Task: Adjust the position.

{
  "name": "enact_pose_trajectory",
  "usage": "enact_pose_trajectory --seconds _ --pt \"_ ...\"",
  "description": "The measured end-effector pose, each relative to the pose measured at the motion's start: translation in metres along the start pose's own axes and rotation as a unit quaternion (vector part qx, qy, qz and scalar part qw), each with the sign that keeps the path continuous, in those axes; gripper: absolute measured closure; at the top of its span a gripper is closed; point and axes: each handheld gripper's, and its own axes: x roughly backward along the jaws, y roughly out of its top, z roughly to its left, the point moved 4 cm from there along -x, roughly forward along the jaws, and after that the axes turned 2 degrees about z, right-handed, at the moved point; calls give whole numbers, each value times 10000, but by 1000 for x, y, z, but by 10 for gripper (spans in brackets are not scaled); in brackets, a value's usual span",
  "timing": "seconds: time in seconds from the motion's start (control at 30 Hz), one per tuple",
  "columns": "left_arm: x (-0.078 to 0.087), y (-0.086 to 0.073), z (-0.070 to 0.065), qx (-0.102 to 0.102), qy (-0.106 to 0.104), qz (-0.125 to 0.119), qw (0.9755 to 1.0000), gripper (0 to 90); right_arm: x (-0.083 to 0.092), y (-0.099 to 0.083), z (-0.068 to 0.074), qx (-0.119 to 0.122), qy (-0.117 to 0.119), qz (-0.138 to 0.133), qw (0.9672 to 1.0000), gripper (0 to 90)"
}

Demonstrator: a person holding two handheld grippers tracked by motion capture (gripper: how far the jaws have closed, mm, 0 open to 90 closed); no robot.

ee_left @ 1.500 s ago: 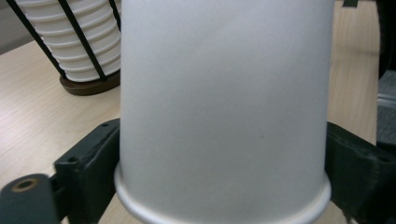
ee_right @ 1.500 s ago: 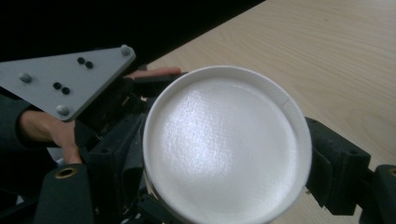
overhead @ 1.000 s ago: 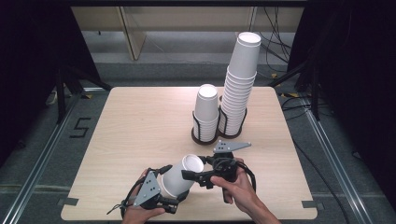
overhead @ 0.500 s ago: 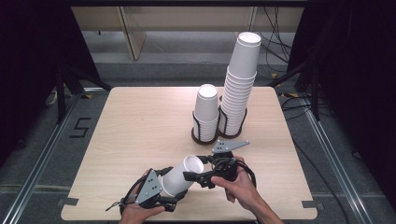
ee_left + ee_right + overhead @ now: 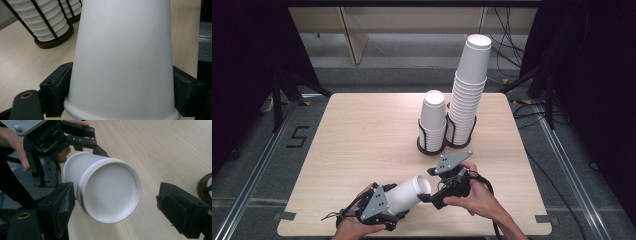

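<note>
Here the left gripper point(image 5: 404, 207) has just closed, pinching the paper cup point(image 5: 408, 194) near its rim, low over the table point(image 5: 362, 135). The right gripper point(image 5: 112, 220) stands spread around the cup's base. Squeezing harder could crumple the thin wall.

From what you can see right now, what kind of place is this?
Probably a lab or recording setup: a bare wooden table on a grey floor, cables behind it, and paper cup stacks in wire holders.
</note>
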Motion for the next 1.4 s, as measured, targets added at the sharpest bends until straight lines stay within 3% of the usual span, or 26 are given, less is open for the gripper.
enact_pose_trajectory --seconds 0.03,0.07,0.13,0.2,0.23,0.27,0.33,0.4,0.43,0.47,0.5,0.6,0.67,0.73,0.77,0.9,0.93,1.03,1.07,1.1,1.13,1.17,1.23,1.27,1.33,1.4 --pt "0 0 0 0 0 0 10000 168 0 0 0 0 0 0 10000 158" --pt "0 0 -1 -170 21 118 9998 168 2 1 2 175 -94 88 9998 158" --pt "-1 1 -3 -164 -51 131 9998 168 4 1 3 269 -134 153 9994 158" --pt "-2 0 -6 -302 -43 311 9990 168 4 2 7 458 -177 280 9984 160" --pt "-2 0 -5 -374 -83 358 9986 168 3 2 12 685 -232 464 9963 164" --pt "-2 -1 -7 -460 -104 489 9977 168 2 2 14 775 -262 538 9952 166" --pt "-4 0 -10 -502 -141 463 9976 168 0 2 18 969 -293 644 9928 166" --pt "-3 1 -12 -711 -147 566 9957 167 -3 1 22 1153 -301 821 9895 173" --pt "-3 1 -12 -711 -147 566 9957 168 -3 1 22 1153 -301 821 9895 173" --pt "-2 1 -13 -746 -148 584 9954 168 -7 0 27 1288 -271 989 9864 171" --pt "-1 2 -13 -925 -117 677 9933 168 -8 -2 29 1328 -249 1101 9847 173" --pt "0 3 -14 -987 -144 654 9929 168 -13 -4 36 1515 -174 1344 9791 166" --pt "1 4 -16 -1082 -160 656 9918 168 -14 -6 38 1485 -199 1443 9781 172" --pt "0 4 -18 -1135 -232 667 9910 168 -20 -8 38 1717 -136 1613 9718 181" --pt "0 5 -18 -1281 -239 729 9888 168 -21 -9 38 1719 -93 1673 9708 182" --pt "-2 5 -22 -1221 -323 677 9897 168 -27 -14 38 1737 3 1849 9673 207" --pt "-1 4 -23 -1315 -344 774 9877 167 -30 -16 38 1795 31 1913 9650 225" --pt "-1 4 -23 -1338 -349 759 9875 157 -30 -18 39 1725 24 1982 9649 236" --pt "-2 3 -22 -1308 -328 645 9888 144 -29 -17 37 1914 83 1925 9624 241" --pt "-2 3 -21 -1221 -420 435 9907 131 -27 -17 37 1893 174 1872 9637 246" --pt "-2 3 -21 -1221 -420 435 9907 118 -27 -17 37 1893 174 1872 9637 246" --pt "-3 3 -19 -1115 -462 261 9924 102 -23 -17 32 1856 373 1702 9671 248" --pt "-3 3 -16 -922 -537 -8 9943 89 -20 -16 27 1853 452 1564 9691 249" --pt "-3 3 -16 -922 -537 -8 9943 84 -20 -16 27 1853 452 1564 9691 249" --pt "-3 3 -14 -757 -617 -235 9949 82 -16 -15 22 1838 570 1320 9724 251" --pt "-2 3 -14 -635 -715 -424 9945 79 -13 -14 20 1842 625 1200 9735 251"
